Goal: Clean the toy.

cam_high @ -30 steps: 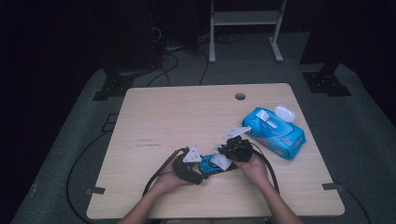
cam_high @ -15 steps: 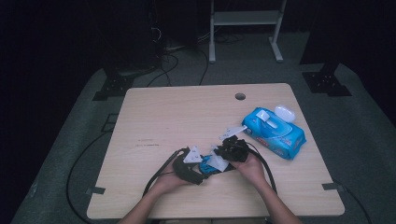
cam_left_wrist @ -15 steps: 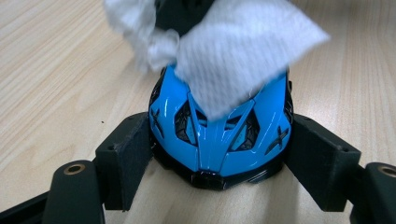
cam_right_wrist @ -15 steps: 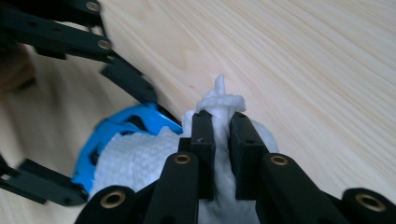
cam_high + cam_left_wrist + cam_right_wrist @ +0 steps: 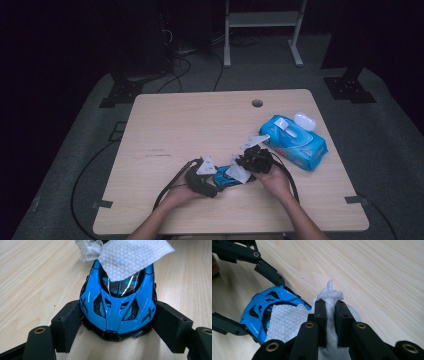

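A glossy blue toy car rests on the wooden table, its nose toward the camera in the left gripper view. My left gripper is shut on it, one pad against each flank. A white wet wipe lies draped over the car's windshield. My right gripper is shut on a bunched end of that wipe, which spreads across the car's roof. From above, the left gripper, the car, the wipe and the right gripper sit close together near the table's front edge.
A blue pack of wet wipes lies at the table's right, its lid flap open. A small white case sits just behind it. A round cable hole marks the table's far edge. Cables trail from both grippers.
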Tool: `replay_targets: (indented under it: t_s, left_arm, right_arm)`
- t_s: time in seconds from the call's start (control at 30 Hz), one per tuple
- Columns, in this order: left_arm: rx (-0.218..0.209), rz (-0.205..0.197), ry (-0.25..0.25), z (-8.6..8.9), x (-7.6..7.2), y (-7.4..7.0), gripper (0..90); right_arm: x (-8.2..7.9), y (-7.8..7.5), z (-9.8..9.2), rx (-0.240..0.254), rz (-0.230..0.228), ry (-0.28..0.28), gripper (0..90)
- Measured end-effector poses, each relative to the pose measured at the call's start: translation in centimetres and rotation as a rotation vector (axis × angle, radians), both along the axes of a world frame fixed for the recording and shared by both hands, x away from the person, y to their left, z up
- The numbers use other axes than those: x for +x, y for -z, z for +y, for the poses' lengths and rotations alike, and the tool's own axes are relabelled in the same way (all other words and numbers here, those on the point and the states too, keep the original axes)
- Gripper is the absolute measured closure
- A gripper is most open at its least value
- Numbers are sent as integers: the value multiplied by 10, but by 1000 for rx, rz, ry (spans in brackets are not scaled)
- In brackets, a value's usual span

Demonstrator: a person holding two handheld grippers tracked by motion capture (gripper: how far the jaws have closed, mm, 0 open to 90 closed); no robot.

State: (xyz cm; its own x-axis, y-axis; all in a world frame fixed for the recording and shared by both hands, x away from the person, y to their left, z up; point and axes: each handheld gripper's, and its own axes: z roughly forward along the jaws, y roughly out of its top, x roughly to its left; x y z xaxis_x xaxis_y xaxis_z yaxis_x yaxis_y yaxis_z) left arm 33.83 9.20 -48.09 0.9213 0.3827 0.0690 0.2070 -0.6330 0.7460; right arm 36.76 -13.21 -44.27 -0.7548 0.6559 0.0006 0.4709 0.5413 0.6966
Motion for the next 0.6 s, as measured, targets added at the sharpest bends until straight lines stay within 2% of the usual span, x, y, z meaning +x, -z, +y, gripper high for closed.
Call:
replay_targets:
  t_s: [0.03,0.07,0.1,0.13,0.17,0.2,0.37,0.4,0.47,0.5,0.53,0.57,0.6]
  left_arm:
    - [-4,2,-1,0,0,0,254]
    - [-2,1,-1,0,0,0,254]
    - [-1,1,-1,0,0,0,254]
    - [-2,2,-2,0,0,0,254]
    - [-2,1,-1,0,0,0,254]
    - [-2,1,-2,0,0,0,254]
    - [-4,2,-2,0,0,0,254]
    - [-5,3,-2,0,0,0,254]
    - [-3,3,-1,0,0,0,254]
    - [-2,2,0,0,0,0,254]
    - [2,0,2,1,0,0,254]
    - [4,-1,1,1,0,0,254]
    - [4,-1,-1,0,0,0,254]
  right_arm:
    - [-1,0,1,-6,-5,-2,809]
    - [-5,0,6,-14,-30,-15,809]
    - [-8,-1,13,16,-20,-53,809]
    - [-8,-1,13,16,-20,-53,809]
    - [-10,-2,17,-16,-47,-67,808]
    - [-10,-2,15,-12,-39,-68,808]
    - [-5,0,-5,-11,-25,-12,809]
    - [-5,1,-15,16,-7,17,809]
    - [-6,2,-15,16,-14,19,809]
    - [-10,1,-11,-4,-33,19,809]
    - [-10,1,-11,-4,-33,19,809]
    - [-10,0,-10,-10,-44,2,809]
    - [-10,-1,-11,-8,-34,0,809]
